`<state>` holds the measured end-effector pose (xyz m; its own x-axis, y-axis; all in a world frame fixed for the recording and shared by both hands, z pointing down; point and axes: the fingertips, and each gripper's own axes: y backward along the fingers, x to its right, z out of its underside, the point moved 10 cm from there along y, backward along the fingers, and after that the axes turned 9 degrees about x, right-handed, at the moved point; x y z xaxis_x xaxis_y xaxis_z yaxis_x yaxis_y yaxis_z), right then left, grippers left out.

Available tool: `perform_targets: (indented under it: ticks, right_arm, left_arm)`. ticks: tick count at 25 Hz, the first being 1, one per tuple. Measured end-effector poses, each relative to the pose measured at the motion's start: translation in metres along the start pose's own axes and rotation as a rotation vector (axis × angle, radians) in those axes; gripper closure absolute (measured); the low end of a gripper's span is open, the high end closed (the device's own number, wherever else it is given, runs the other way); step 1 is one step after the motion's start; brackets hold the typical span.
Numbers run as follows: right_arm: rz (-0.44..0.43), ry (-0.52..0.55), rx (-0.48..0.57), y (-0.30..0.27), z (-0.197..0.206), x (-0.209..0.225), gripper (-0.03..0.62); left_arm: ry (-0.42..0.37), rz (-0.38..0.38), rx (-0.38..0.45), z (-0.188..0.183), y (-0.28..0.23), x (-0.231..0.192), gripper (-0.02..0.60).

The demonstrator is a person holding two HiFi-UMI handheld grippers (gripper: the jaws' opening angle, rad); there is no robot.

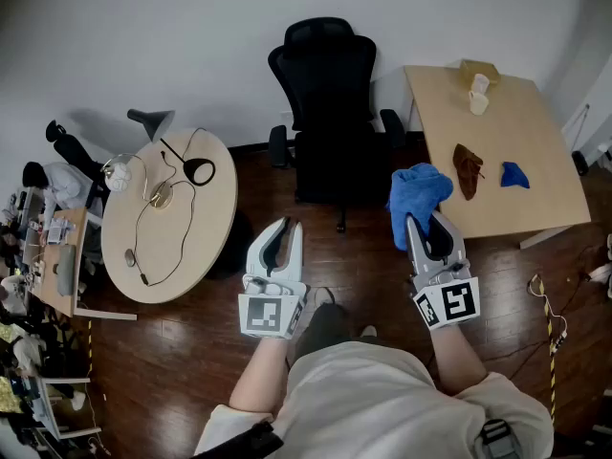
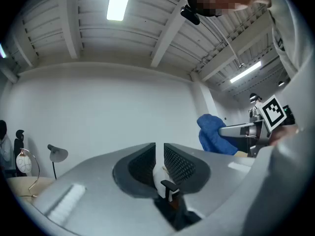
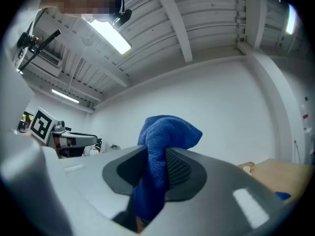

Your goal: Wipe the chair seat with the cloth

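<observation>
A black office chair (image 1: 326, 84) stands against the far wall, its seat (image 1: 335, 165) facing me in the head view. My right gripper (image 1: 422, 222) is shut on a blue cloth (image 1: 418, 193), which bunches above the jaws just right of the seat's front edge. In the right gripper view the cloth (image 3: 160, 146) fills the gap of the gripper (image 3: 157, 156). My left gripper (image 1: 286, 226) is held in front of the chair, below and left of the seat. Its jaws stand nearly together with nothing between them (image 2: 159, 149). From the left gripper view I also see the cloth (image 2: 215, 134).
A round table (image 1: 206, 228) with a lamp and cables stands to the left. A rectangular table (image 1: 535, 142) at the right carries a brown rag (image 1: 468, 170), a small blue cloth (image 1: 514, 175) and cups (image 1: 478, 94). Dark wooden floor lies around my feet.
</observation>
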<state>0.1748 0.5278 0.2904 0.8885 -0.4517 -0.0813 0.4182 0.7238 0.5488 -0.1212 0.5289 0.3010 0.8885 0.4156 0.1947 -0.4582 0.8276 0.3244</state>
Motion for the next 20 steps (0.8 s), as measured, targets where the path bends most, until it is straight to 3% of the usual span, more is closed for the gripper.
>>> perform_targets:
  ticks: [4,9,13,16,20]
  right_arm:
    - [0.016,-0.001,-0.01,-0.03,0.022,0.017,0.496]
    - [0.022,0.027,-0.034,-0.099,0.06,0.032,0.496]
    - [0.043,0.051,-0.061,-0.172,0.095,0.052,0.496]
    - [0.057,0.055,-0.073,-0.239,0.114,0.063,0.496]
    - [0.077,0.051,-0.108,-0.326,0.141,0.089,0.496]
  left_arm:
    - [0.018,-0.011,0.145,0.015,-0.041,-0.027,0.559]
    - [0.041,0.037,0.032,0.05,-0.102,-0.078,0.575]
    - [0.083,0.069,0.033,0.076,-0.172,-0.135,0.575]
    - [0.085,0.08,0.144,0.078,-0.224,-0.187,0.575]
    - [0.095,0.1,0.1,0.084,-0.296,-0.246,0.575]
